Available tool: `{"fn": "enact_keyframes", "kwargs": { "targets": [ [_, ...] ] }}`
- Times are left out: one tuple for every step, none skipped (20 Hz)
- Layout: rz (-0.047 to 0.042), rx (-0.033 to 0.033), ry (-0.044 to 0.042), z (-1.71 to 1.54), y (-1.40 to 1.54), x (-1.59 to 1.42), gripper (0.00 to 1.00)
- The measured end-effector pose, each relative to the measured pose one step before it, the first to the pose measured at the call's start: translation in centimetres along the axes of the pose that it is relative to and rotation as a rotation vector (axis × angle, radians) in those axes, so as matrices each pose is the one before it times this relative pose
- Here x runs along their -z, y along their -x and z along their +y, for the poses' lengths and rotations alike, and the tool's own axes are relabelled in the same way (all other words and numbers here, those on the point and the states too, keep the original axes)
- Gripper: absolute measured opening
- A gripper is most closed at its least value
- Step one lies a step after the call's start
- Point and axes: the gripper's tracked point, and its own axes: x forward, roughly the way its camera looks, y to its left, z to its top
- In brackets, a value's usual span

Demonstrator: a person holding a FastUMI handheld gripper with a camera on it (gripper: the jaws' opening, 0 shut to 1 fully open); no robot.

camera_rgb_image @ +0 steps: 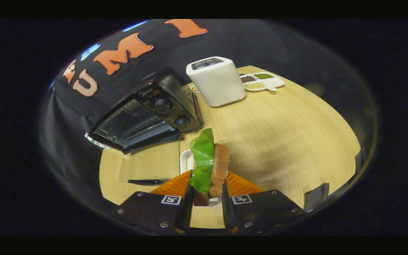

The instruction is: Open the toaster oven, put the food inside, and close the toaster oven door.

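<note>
My gripper [207,193] is shut on a sandwich [211,166] of brown bread and green lettuce, held on edge between the two orange fingers [174,186] above the wooden table [282,138]. Under the sandwich a small white plate [186,160] peeks out. Beyond the fingers and to the left stands the black toaster oven [143,113], two knobs on its right side. Its glass door [147,170] lies folded down flat towards me, with the dark handle [147,181] at its near edge, and the wire rack inside shows.
A white boxy appliance [217,80] stands at the back of the table, right of the oven. Beside it lies a white divided dish [263,81] with beans and grains. Black cloth hangs behind the oven.
</note>
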Motion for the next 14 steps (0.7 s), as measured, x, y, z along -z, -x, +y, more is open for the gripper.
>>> {"fn": "enact_keyframes", "kwargs": {
  "targets": [
    [-0.0146,0.0144,0.0205,-0.089,0.278,-0.245,0.34],
    [-0.01847,0.01692,0.02337,-0.027,0.365,-0.367,0.34],
    [-0.01524,0.0065,0.00896,0.169,0.357,-0.524,0.34],
    [-0.01443,-0.00471,-0.00311,0.307,0.544,-0.49,0.34],
    [-0.01567,-0.00816,-0.01272,0.383,0.466,-0.593,0.34],
    [-0.01849,-0.00931,-0.01423,0.355,0.578,-0.617,0.34],
    [-0.01949,-0.01007,-0.01215,0.494,0.523,-0.711,0.34],
    [-0.02007,-0.01295,-0.00812,0.592,0.346,-0.735,0.34],
    [-0.01409,-0.01459,-0.00652,0.723,0.357,-0.579,0.34],
    [-0.01207,-0.01719,-0.00778,0.85,0.3,-0.451,0.33],
    [-0.01332,-0.0206,-0.01006,0.912,0.112,-0.521,0.33],
    [-0.01032,-0.02647,-0.01173,1.081,0.084,-0.386,0.33],
    [-0.00844,-0.02874,-0.01324,1.139,-0.137,-0.304,0.34],
    [-0.00428,-0.02654,-0.01334,1.101,-0.244,-0.115,0.34]
  ]
}}
